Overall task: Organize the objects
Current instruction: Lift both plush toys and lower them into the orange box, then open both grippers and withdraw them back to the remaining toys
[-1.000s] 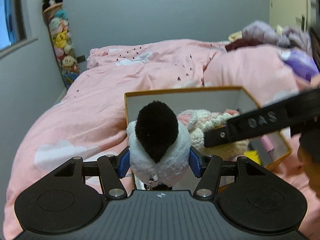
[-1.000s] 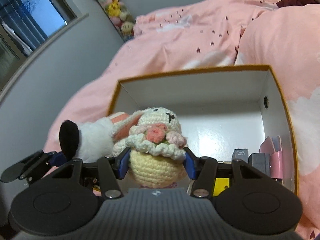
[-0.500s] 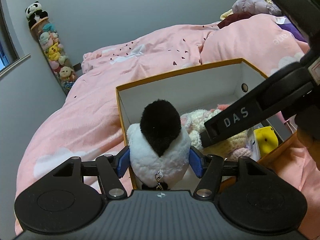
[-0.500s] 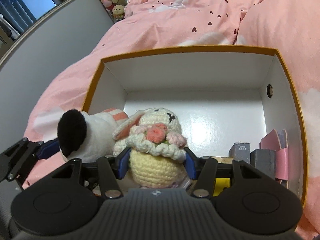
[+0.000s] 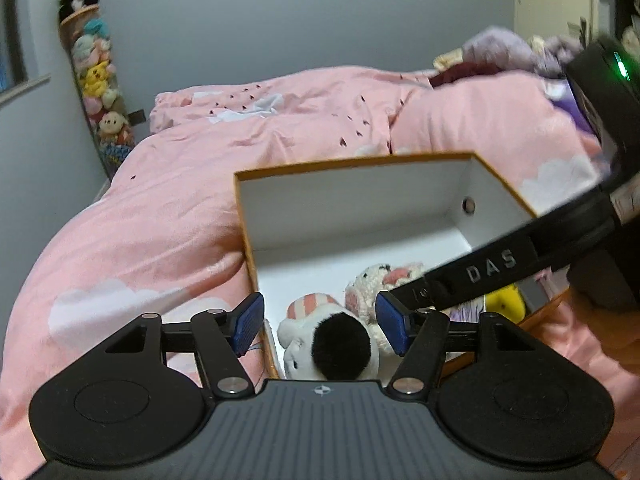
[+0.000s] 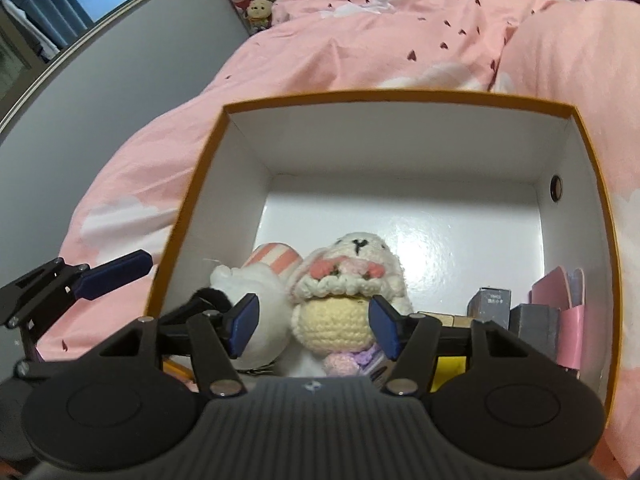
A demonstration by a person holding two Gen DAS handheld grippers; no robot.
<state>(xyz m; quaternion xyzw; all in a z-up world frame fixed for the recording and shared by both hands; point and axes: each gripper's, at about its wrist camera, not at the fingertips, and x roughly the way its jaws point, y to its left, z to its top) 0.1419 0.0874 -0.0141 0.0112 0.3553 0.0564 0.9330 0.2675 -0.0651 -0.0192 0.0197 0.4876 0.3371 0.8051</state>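
Crocheted bunny [image 6: 347, 292] and white plush toy [image 5: 332, 344] lying side by side inside box [image 6: 400, 100], each below and between spread jaws. Left gripper [image 5: 320, 322] and right gripper [image 6: 314, 320] both wide open, gripping nothing. Lower toy parts hidden behind gripper bodies.

Both wrist views are looking forward and down, close over the box [image 5: 472, 176] [image 6: 400, 98] on the bed [image 5: 160, 220] [image 6: 360, 40]; the right one is looking steeper, and both are sharing the box interior.
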